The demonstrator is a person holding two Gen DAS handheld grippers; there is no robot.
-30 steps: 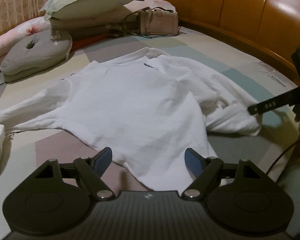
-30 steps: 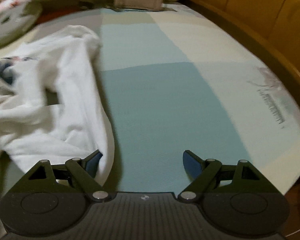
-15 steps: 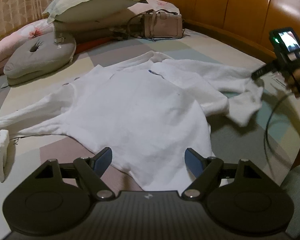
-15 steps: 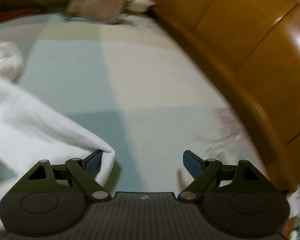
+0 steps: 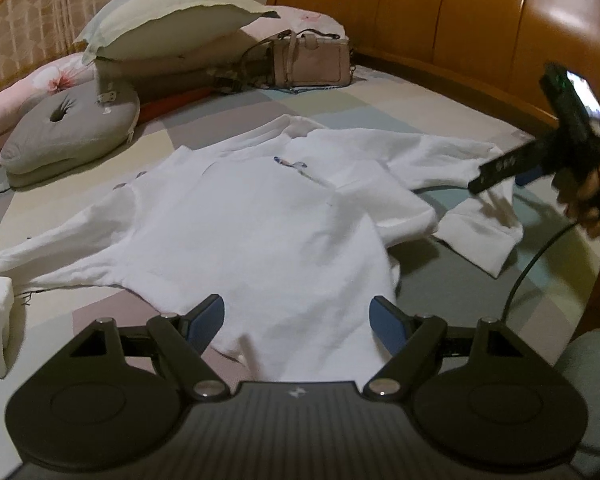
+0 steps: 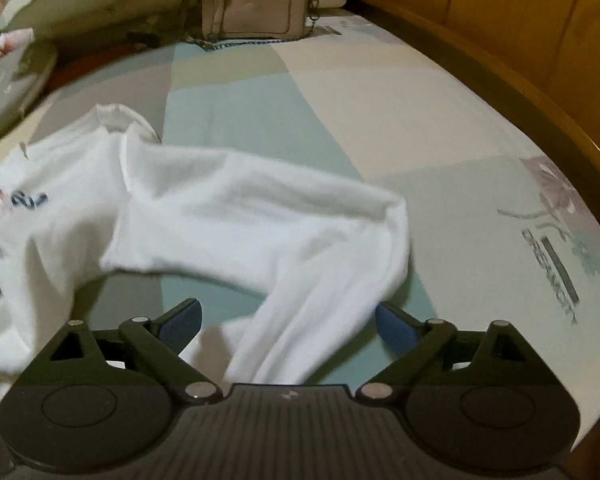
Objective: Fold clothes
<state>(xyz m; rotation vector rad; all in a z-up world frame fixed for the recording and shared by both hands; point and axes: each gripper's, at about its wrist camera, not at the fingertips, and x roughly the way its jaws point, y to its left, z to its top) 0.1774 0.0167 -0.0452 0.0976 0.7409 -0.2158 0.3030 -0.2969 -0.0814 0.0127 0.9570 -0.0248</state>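
Since a second ago the right sleeve (image 6: 300,240) of the white sweatshirt (image 5: 240,232) has been drawn out from its bunched heap and now stretches away from the body, and the right tool (image 6: 288,320) has swung so the sleeve lies between its fingers rather than against the left one alone.

The sleeve's cuff end is cut off under the right tool's body, and blur makes its edges hard to read. In the left wrist view the right tool (image 5: 500,168) shows only as a dark smeared bar, with a hand (image 5: 588,200) cut off at the frame edge. The sweatshirt's printed front is mostly hidden, face down.

The right tool's jaws are opening, wide apart, the sleeve loose between them with neither pad pressing it. The left tool (image 5: 298,320) stands wide open above the sweatshirt's hem, holding nothing. The sweatshirt lies flat on the bed (image 6: 380,120) just ahead of both tools; a handbag (image 6: 256,4) sits far beyond.
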